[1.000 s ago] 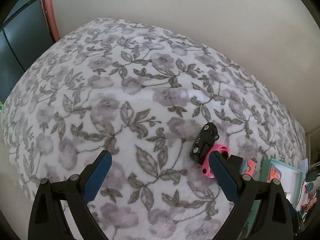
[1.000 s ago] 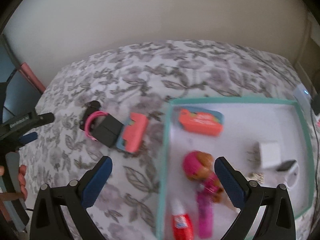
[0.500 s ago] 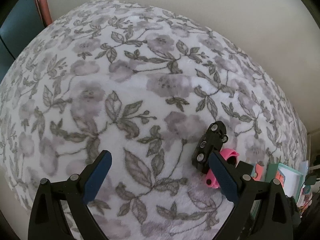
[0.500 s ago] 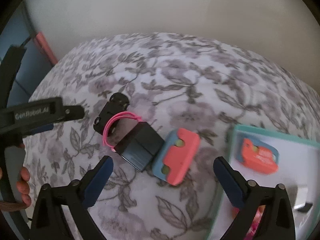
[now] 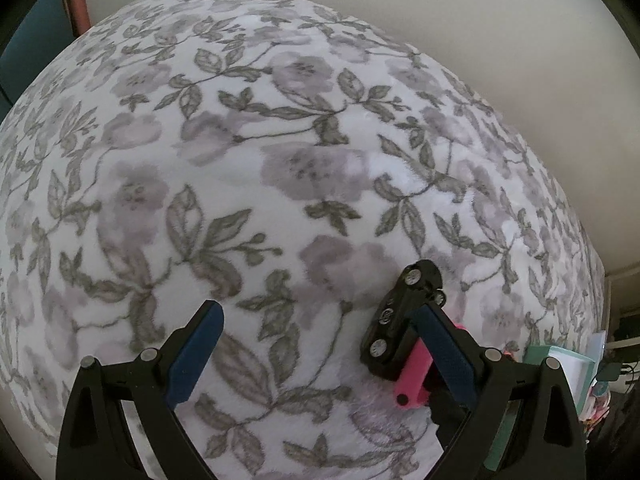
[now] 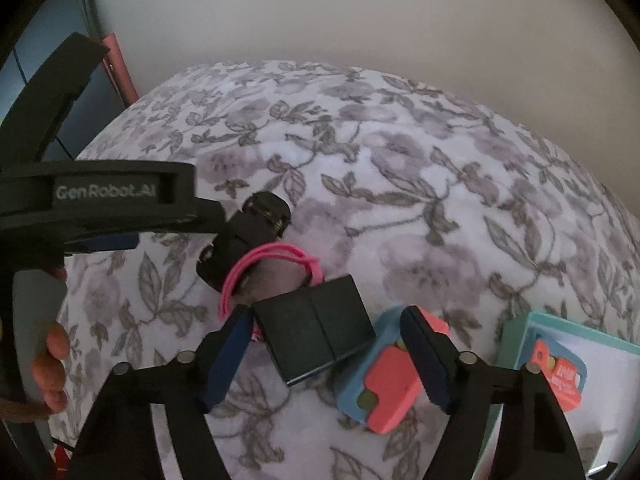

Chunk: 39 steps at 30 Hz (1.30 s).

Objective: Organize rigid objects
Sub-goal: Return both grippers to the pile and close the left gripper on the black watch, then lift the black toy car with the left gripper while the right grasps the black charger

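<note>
On the left, our left gripper [image 5: 316, 344] hangs over the flowered bed cover [image 5: 280, 160] with its jaws wide apart and nothing between them. Its right finger stands just beside the black toy car [image 5: 404, 320], which lies on its side against the pink band [image 5: 412, 380].

Further right, our right gripper [image 6: 324, 344] is closing around the black box [image 6: 316, 332]. The box sits between the pads, but we see no firm press on it yet. The pink band [image 6: 272, 260] loops just behind the box, and the blue-and-coral case [image 6: 384, 380] lies right at the outer side of the right finger.

We see these risks:
- The right finger may catch the case and shove it as the jaws come in, since the two look to be touching.
- The left finger may snag the band and drag the car along.
- The box lies skewed to the jaws, so it could twist out on the soft, yielding cover.
- Our two grippers work close together, and a lift could knock one into the other.

At the far right, the teal tray [image 6: 516, 328] has a raised rim to clear. The bed beyond the cluster is open up to the wall, which gives us room to lift and swing.
</note>
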Available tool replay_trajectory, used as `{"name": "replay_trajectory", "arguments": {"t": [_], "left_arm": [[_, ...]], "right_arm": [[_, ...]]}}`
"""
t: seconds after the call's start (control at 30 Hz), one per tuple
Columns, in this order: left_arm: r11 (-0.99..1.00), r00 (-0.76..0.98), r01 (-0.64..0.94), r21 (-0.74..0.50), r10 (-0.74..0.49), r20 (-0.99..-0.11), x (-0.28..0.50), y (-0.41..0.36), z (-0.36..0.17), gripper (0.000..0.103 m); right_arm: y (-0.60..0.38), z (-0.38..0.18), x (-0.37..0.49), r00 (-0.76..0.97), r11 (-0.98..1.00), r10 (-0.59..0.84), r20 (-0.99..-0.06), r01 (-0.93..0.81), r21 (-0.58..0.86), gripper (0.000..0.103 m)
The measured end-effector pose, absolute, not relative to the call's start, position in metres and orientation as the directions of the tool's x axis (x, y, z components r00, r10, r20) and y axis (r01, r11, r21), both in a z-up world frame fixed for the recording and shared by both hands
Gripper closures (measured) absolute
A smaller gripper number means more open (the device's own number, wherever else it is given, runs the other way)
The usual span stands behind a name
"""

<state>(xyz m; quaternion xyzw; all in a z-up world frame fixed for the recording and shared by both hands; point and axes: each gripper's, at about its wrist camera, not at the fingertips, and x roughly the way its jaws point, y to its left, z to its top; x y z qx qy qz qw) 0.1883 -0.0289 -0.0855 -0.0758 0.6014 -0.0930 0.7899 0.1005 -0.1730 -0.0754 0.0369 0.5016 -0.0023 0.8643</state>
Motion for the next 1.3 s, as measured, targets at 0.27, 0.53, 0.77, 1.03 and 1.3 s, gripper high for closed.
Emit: {"name": "replay_trajectory", "arguments": {"t": [0.27,0.53,0.77,1.03,1.3], "left_arm": [[0.959,0.252,0.105,-0.264,-0.282,-0.926,0.192,-0.049,-0.089,0.012],[0.947,0.247,0.161,-0.279,-0.312,-0.917,0.192,-0.066,-0.097,0.043],[0.950,0.243,0.211,-0.229,-0.278,-0.929,0.189,-0.077,-0.098,0.071],[0.953,0.239,0.206,-0.221,-0.268,-0.933,0.187,-0.076,-0.096,0.074],[0.954,0.264,0.219,-0.206,-0.261,-0.929,0.176,-0.070,-0.078,0.075]], "right_arm": [[-0.177,-0.077,0.102,0.501,0.988,0.101,-0.860,0.050,0.145,0.042],[-0.183,-0.079,0.099,0.497,0.982,0.119,-0.860,0.070,0.176,0.042],[-0.185,-0.081,0.098,0.496,0.980,0.123,-0.860,0.076,0.184,0.042],[-0.186,-0.080,0.096,0.493,0.980,0.116,-0.863,0.086,0.181,0.042],[-0.184,-0.072,0.088,0.493,0.979,0.122,-0.861,0.082,0.186,0.043]]}}
